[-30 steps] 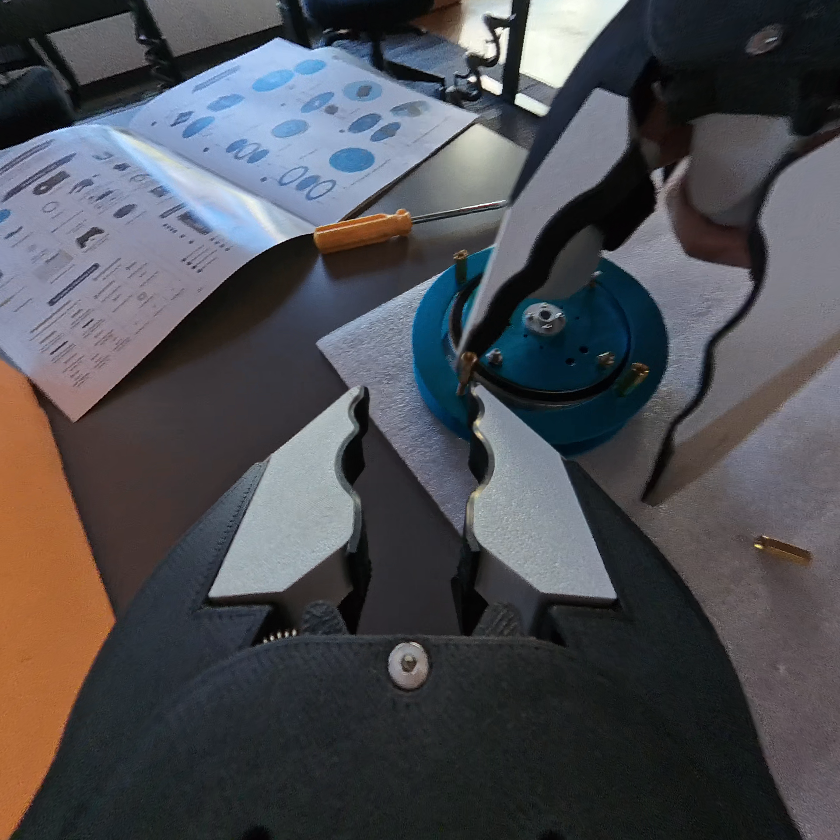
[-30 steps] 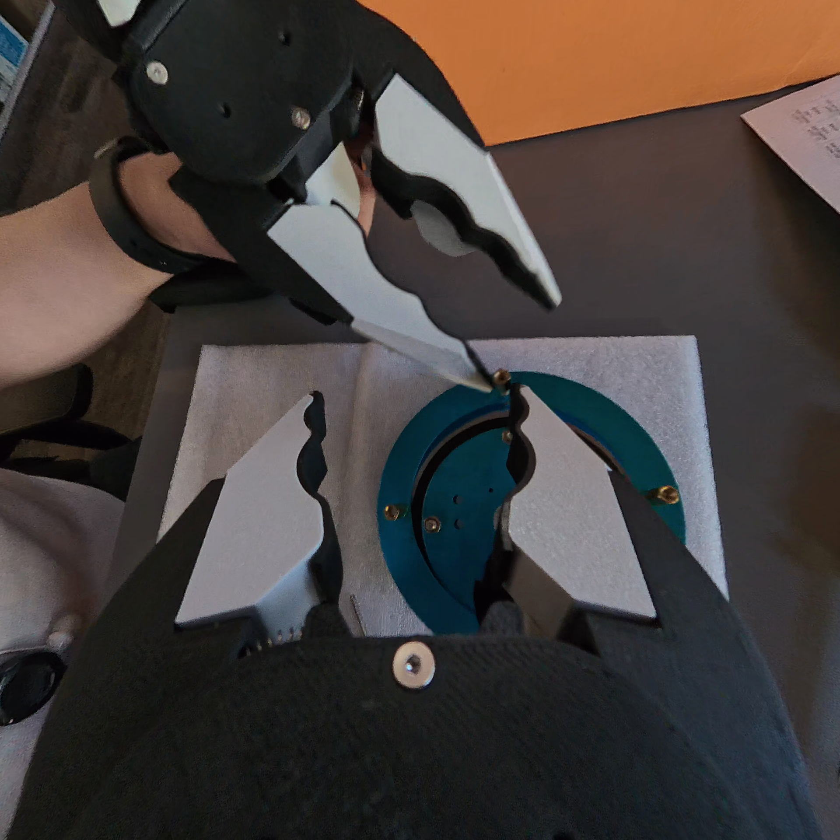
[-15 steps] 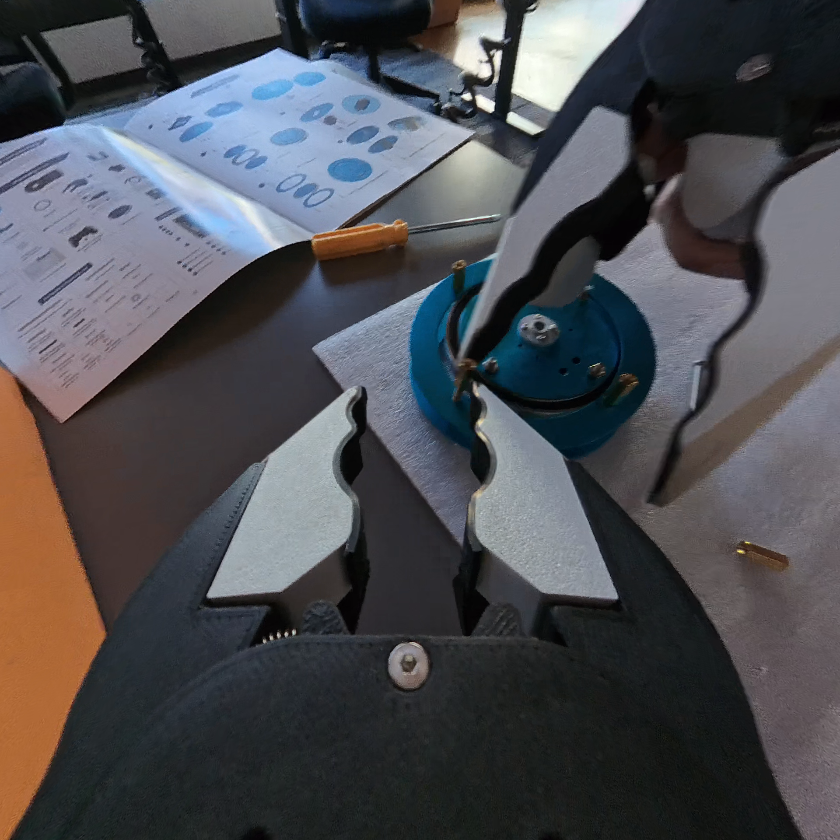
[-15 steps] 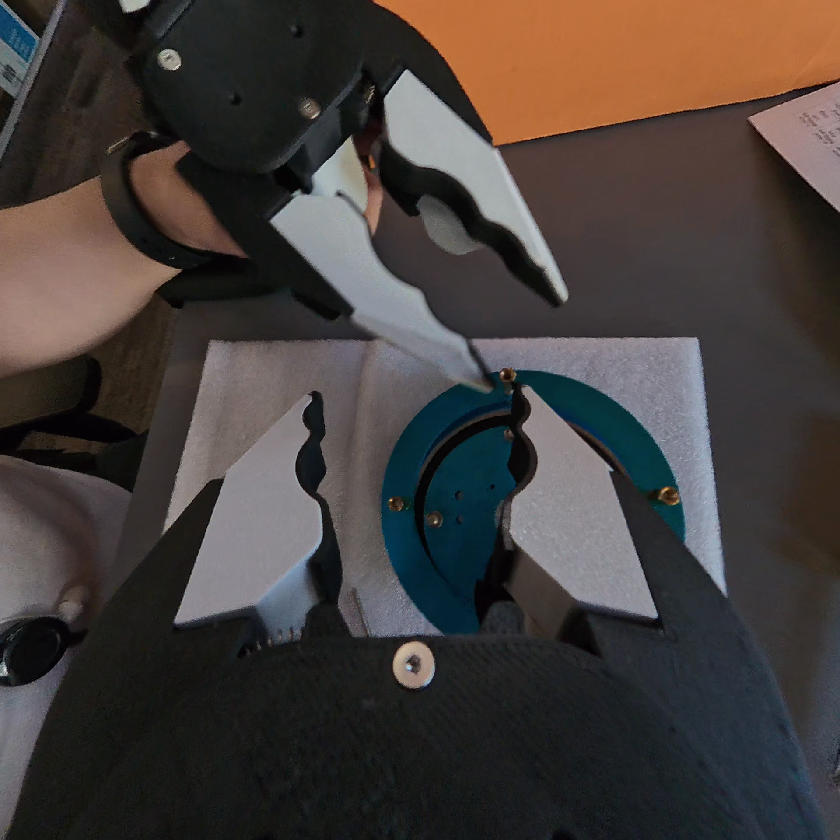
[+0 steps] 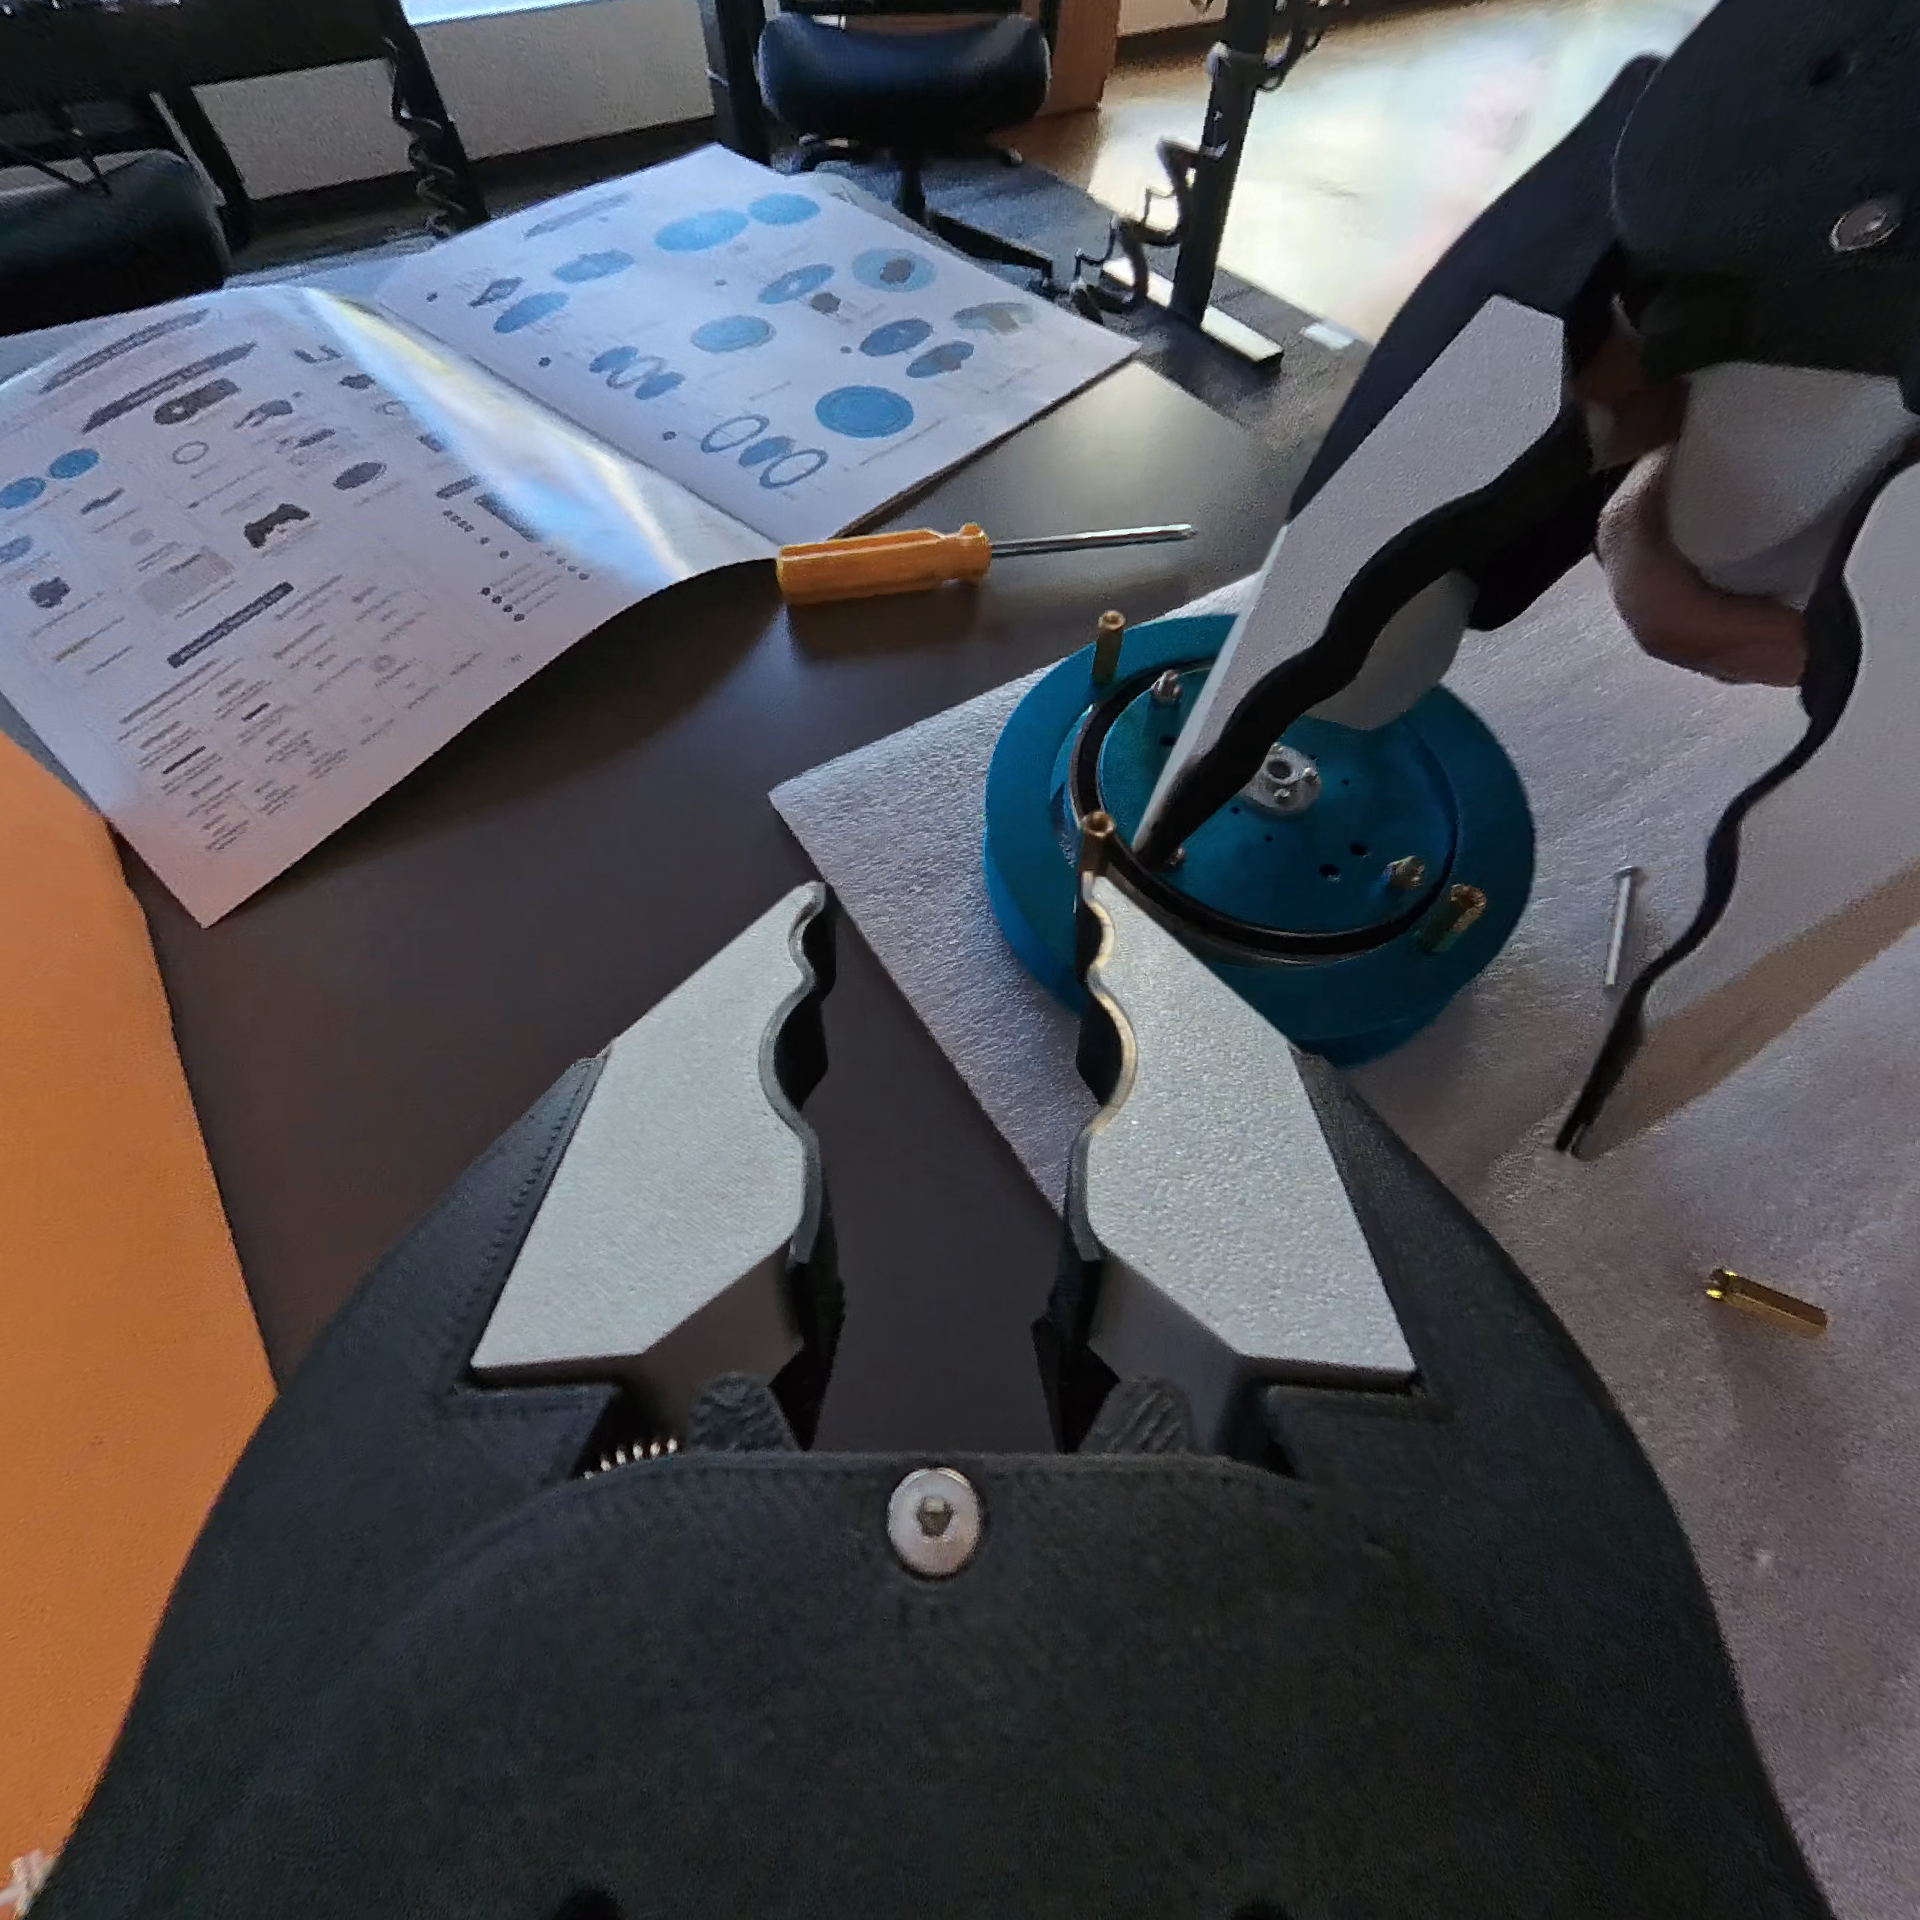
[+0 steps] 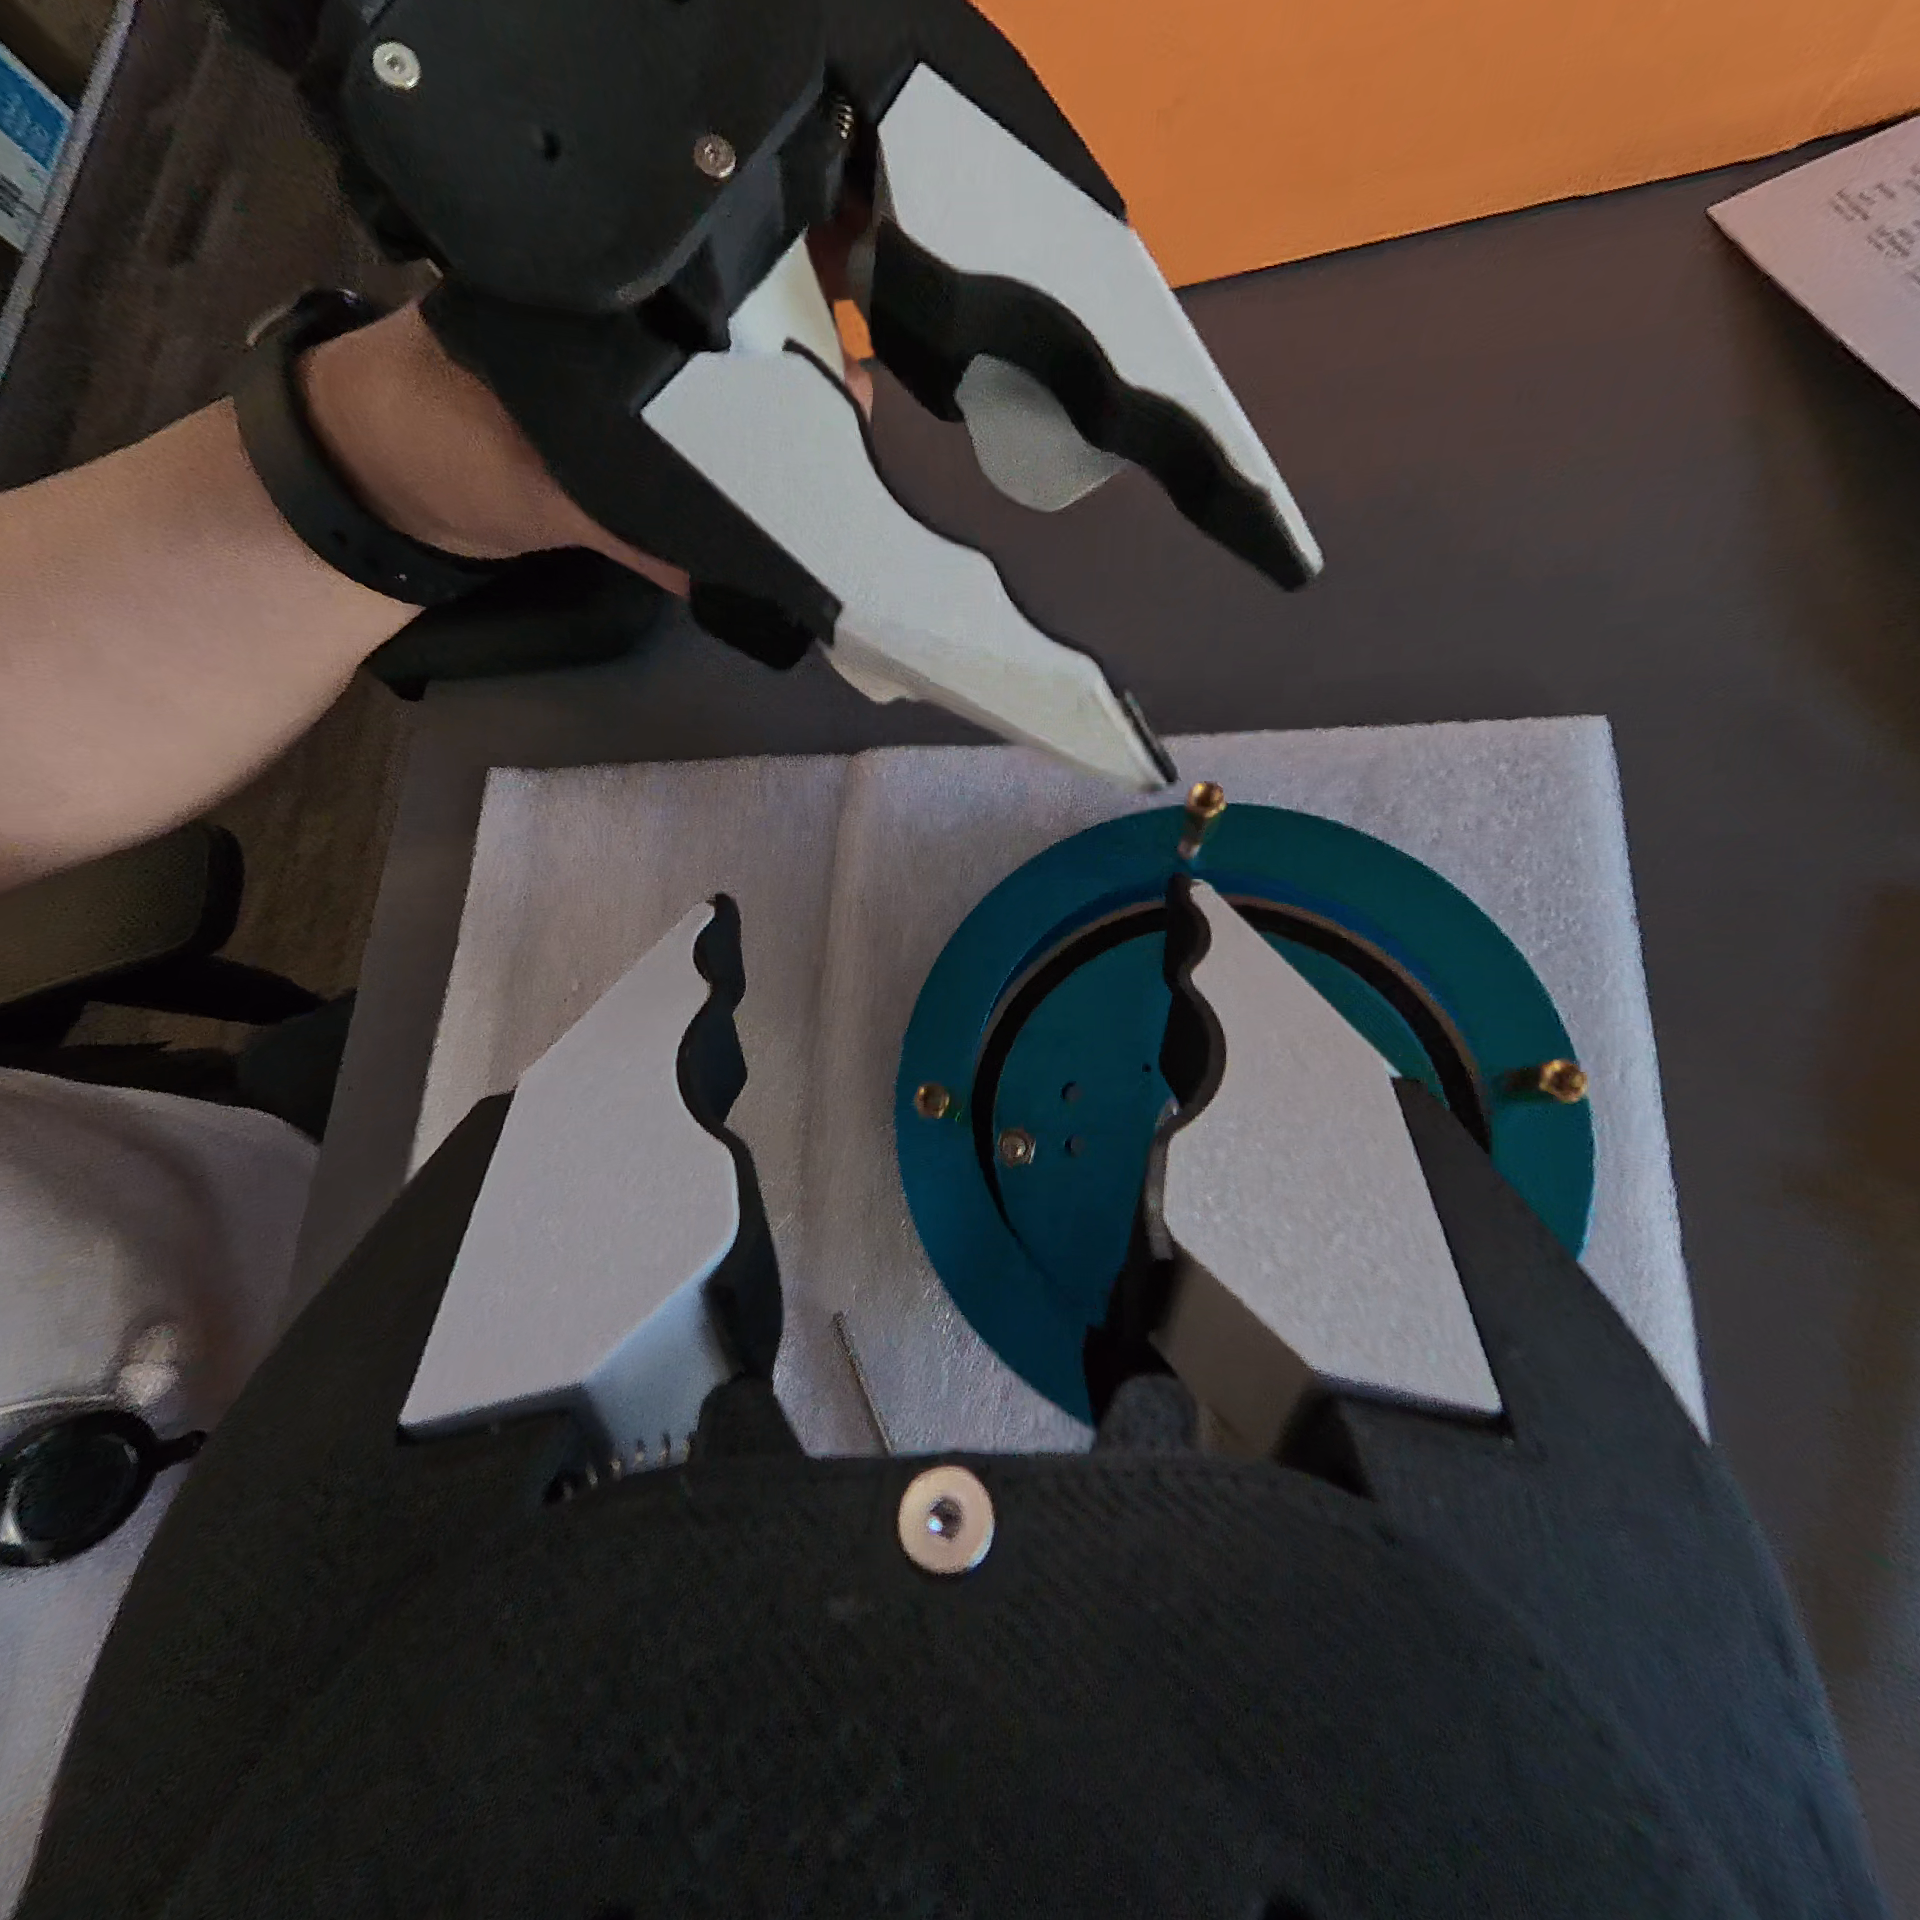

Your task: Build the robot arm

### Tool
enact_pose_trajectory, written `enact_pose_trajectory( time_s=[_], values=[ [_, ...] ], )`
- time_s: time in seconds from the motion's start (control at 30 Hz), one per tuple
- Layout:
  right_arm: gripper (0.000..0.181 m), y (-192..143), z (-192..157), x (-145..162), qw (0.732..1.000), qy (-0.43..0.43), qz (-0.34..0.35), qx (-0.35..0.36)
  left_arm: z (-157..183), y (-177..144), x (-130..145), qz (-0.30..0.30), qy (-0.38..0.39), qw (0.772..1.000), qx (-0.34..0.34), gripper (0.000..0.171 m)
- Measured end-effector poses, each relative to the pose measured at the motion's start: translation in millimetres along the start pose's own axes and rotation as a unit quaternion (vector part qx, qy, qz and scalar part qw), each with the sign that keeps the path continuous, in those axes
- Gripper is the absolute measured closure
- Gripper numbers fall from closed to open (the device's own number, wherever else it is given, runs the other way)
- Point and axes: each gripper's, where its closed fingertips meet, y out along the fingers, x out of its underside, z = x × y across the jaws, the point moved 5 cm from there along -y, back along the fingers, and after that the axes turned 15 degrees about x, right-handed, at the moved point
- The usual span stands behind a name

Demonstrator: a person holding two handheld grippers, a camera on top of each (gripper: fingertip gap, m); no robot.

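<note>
**Q:** What are the two tools doing?

**A:** The left hand-held gripper [image 5: 951,899] is spread apart and empty. So is the right hand-held gripper [image 6: 953,896]. One tip of each meets at a brass standoff [image 6: 1203,816] standing upright on the rim of a blue disc [image 5: 1039,904], at the rim's left-gripper side. Whether either tip touches it, I cannot tell.

**Q:** Has anything changed?

**A:** Slightly. Half a second ago both tips sat tight against that standoff. Now they sit just beside it, and its pale lower end shows above the rim.

**Q:** What is there, counted?

**A:** One blue disc, lying on one white foam sheet [image 6: 644,831] on the dark surface [image 5: 582,883]. Three brass standoffs stand on the disc's rim, the one just named and two others [image 6: 932,1098] [image 6: 1555,1081]. A fourth standoff [image 5: 1766,1314] lies loose on the foam, well apart from the disc. One thin metal pin [image 5: 1616,925] lies on the foam near the disc. Beyond the disc, seen from the left gripper, lie one orange-handled screwdriver [image 5: 883,561] and one open booklet [image 5: 416,468]. An orange sheet [image 6: 1455,104] lies farther off.
</note>
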Motion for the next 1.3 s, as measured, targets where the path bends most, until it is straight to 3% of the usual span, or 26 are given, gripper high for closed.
enact_pose_trajectory(
  time_s=[0.17, 0.4, 0.63, 0.8, 0.97, 1.1, 1.2, 1.3],
  values=[
    [0.1, -3.7, 8.1, -4.7, 0.999, 0.022, 0.027, 0.004, 11.5, 2.0, -4.4, 0.009, 0.02, 0.999, 0.042, 0.124],
    [0.101, 8.4, 1.3, 1.4, 1.0, -0.006, -0.006, -0.005, -0.2, 1.7, 3.6, -0.02, 0.015, 1.0, -0.009, 0.129],
    [0.102, 4.6, 7.5, -10.8, 0.999, 0.012, 0.037, 0.004, 7.2, 1.2, -4.5, 0.002, 0.027, 0.999, 0.021, 0.124],
    [0.101, 1.8, 1.2, -1.5, 1.0, 0.008, 0.005, -0.01, -7.6, -3.4, 3.2, -0.022, 0.011, 0.999, -0.03, 0.125],
    [0.101, -3.3, 7.0, -10.1, 0.999, 0.017, 0.036, 0.009, 6.8, -11.1, -11.4, 0.031, 0.003, 0.999, 0.016, 0.125],
    [0.099, 9.5, 7.1, -8.5, 1.0, 0.013, 0.003, -0.015, 9.8, 2.6, -1.2, -0.039, 0.034, 0.998, 0.035, 0.118],
    [0.101, 1.0, 0.5, -0.7, 1.0, 0.006, 0.009, -0.02, -3.0, 0.2, -3.1, -0.037, 0.027, 0.999, -0.013, 0.126],
    [0.103, -13.2, 2.6, 0.3, 0.999, 0.008, 0.034, 0.003, -5.2, -8.8, -0.4, -0.042, 0.013, 0.999, -0.012, 0.122]
  ],
)
